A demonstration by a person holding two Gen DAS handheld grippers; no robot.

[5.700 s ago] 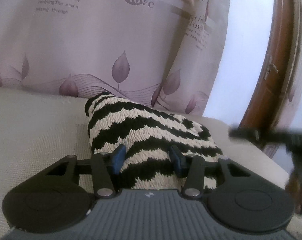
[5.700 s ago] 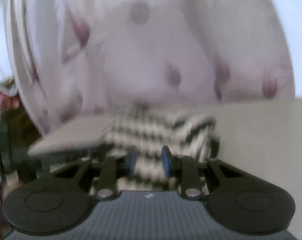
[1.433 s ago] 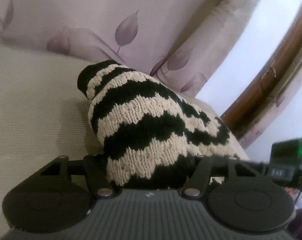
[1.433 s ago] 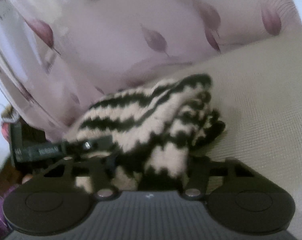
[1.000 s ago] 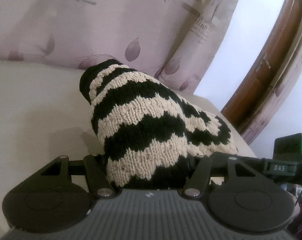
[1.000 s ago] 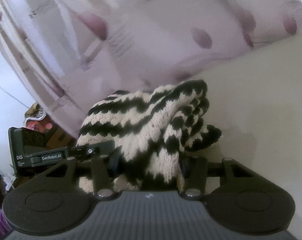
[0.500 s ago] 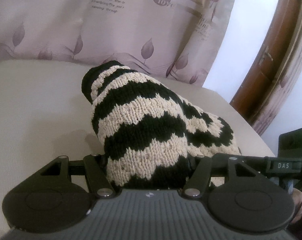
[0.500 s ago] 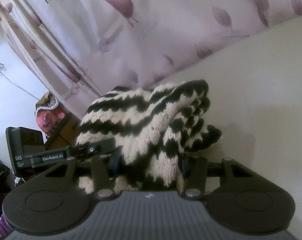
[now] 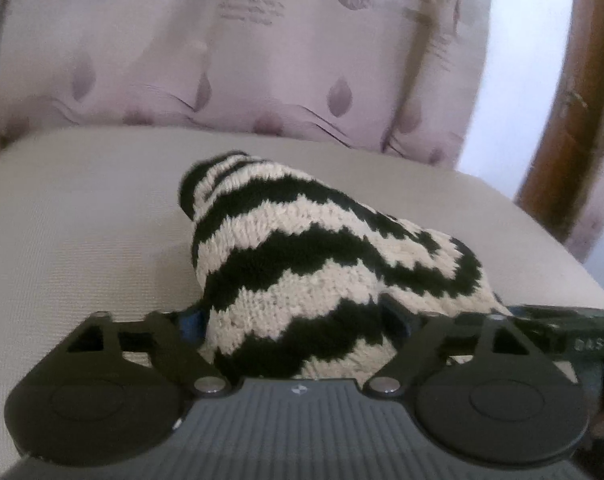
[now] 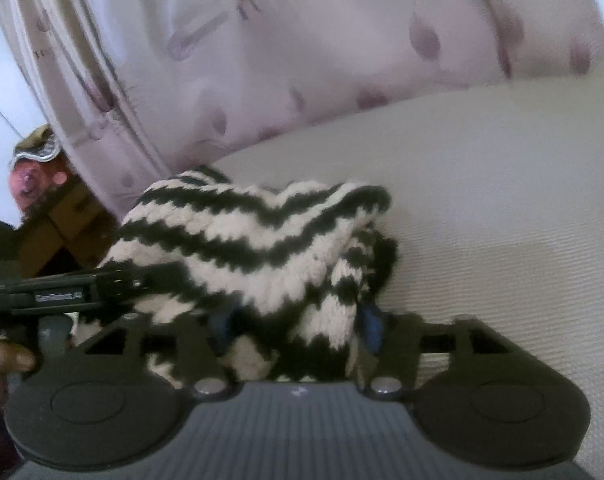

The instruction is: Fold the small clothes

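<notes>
A chunky knitted garment (image 9: 302, 264) in black and cream wool, its stitches coarse and fuzzy, lies on the finely ribbed, matt beige cloth of the cushion (image 9: 82, 232). My left gripper (image 9: 298, 322) is matt black plastic with a ridged grey body and small shiny metal pins; my right gripper (image 10: 294, 326) is the same, with blue rubbery pads on the fingers (image 10: 372, 326). Behind, a thin, smooth printed curtain (image 9: 242, 60) hangs beside glossy brown wood (image 9: 562, 120).

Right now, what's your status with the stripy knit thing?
Left tool and right tool both shut on stripy knit. Knit bunched on beige cushion. Nothing in the way.
</notes>
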